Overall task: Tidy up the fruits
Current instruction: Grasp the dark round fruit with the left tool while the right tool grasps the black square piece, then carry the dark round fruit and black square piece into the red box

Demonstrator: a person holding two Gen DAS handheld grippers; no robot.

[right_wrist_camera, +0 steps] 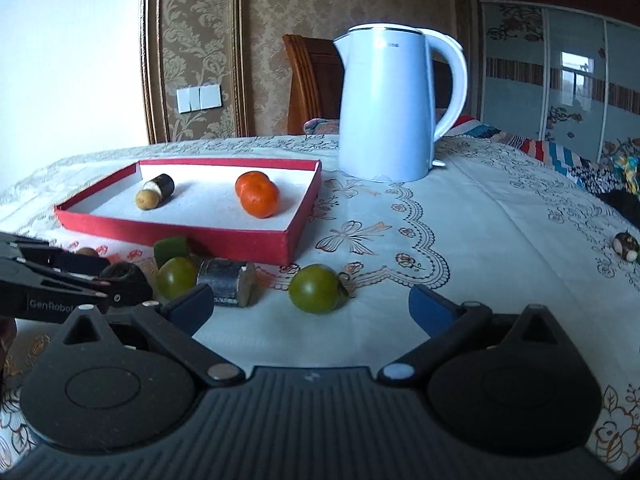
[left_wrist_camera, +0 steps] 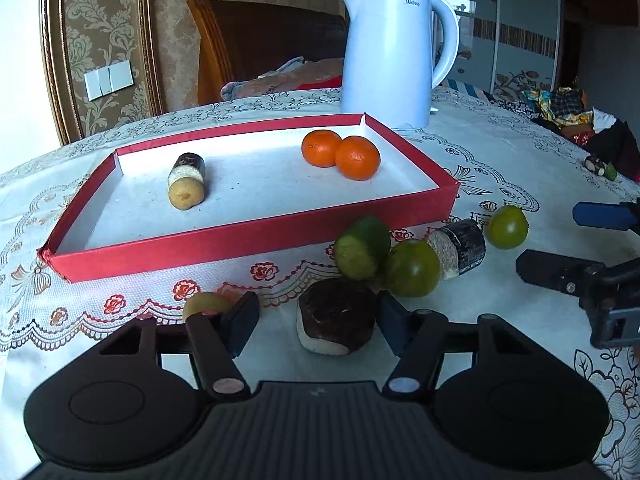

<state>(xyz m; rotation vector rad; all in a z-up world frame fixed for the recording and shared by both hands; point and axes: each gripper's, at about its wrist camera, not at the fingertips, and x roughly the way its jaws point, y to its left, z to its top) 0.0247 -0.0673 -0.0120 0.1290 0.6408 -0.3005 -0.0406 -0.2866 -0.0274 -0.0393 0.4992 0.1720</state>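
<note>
A red tray [left_wrist_camera: 248, 240] [right_wrist_camera: 224, 236] holds two oranges [left_wrist_camera: 340, 154] [right_wrist_camera: 258, 194], a dark cylinder [left_wrist_camera: 188, 166] and a small brown fruit [left_wrist_camera: 186, 194]. In front of it lie a cut green piece [left_wrist_camera: 360, 254], two green fruits [left_wrist_camera: 414, 268] [left_wrist_camera: 507, 227], a dark-skinned cylinder [left_wrist_camera: 460, 248] [right_wrist_camera: 228, 282] and a small yellow-green fruit [left_wrist_camera: 204, 306]. My left gripper [left_wrist_camera: 318, 324] is open around a dark chunk [left_wrist_camera: 338, 316] on the cloth. My right gripper [right_wrist_camera: 312, 306] is open just before a green fruit [right_wrist_camera: 316, 288]; it also shows in the left wrist view [left_wrist_camera: 560, 244].
A white kettle [left_wrist_camera: 394, 52] [right_wrist_camera: 396, 104] stands behind the tray's right end. A lace tablecloth [right_wrist_camera: 460, 240] covers the table. A small dark piece [right_wrist_camera: 627, 246] lies near the far right edge. Clothes and a chair sit beyond the table.
</note>
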